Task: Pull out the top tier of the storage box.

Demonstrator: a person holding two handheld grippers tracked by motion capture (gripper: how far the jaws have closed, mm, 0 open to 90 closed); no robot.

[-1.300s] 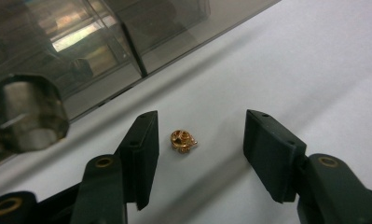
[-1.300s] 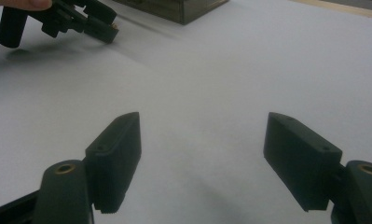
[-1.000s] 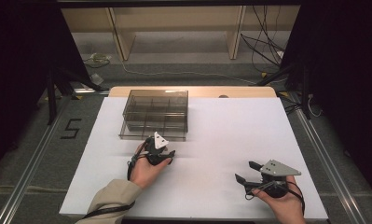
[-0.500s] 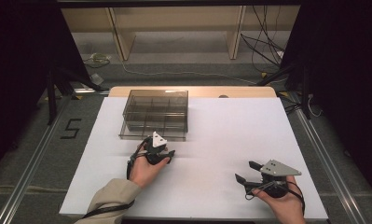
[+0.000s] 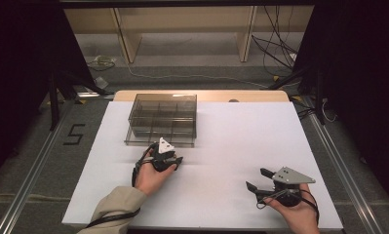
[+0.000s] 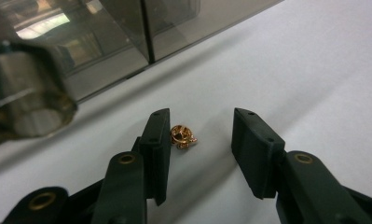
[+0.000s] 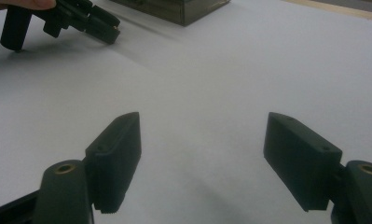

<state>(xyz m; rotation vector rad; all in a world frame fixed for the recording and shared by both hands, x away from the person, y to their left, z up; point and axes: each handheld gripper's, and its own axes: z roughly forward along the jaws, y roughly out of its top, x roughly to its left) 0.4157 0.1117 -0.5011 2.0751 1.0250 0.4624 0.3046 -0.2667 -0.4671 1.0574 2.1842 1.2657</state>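
Observation:
A small gold trinket (image 6: 182, 136) lies on the white table sheet (image 5: 231, 141). My left gripper (image 6: 200, 135) stands open around it, and the trinket sits close to the jaw on the left of that view. From above, the left gripper (image 5: 168, 159) is just in front of a smoky clear compartment box (image 5: 164, 118). My right gripper (image 5: 256, 178) is open near the front right of the table, with nothing between its jaws (image 7: 202, 135).
The box's wall (image 6: 104, 42) rises just beyond the left jaws. A blurred metal cylinder (image 6: 27, 93) is at the left of that view. The right gripper view has the other gripper (image 7: 67, 18) and the box corner (image 7: 183, 9) at its top.
The left gripper has edged very slightly to the left. The right gripper has stayed where it was.

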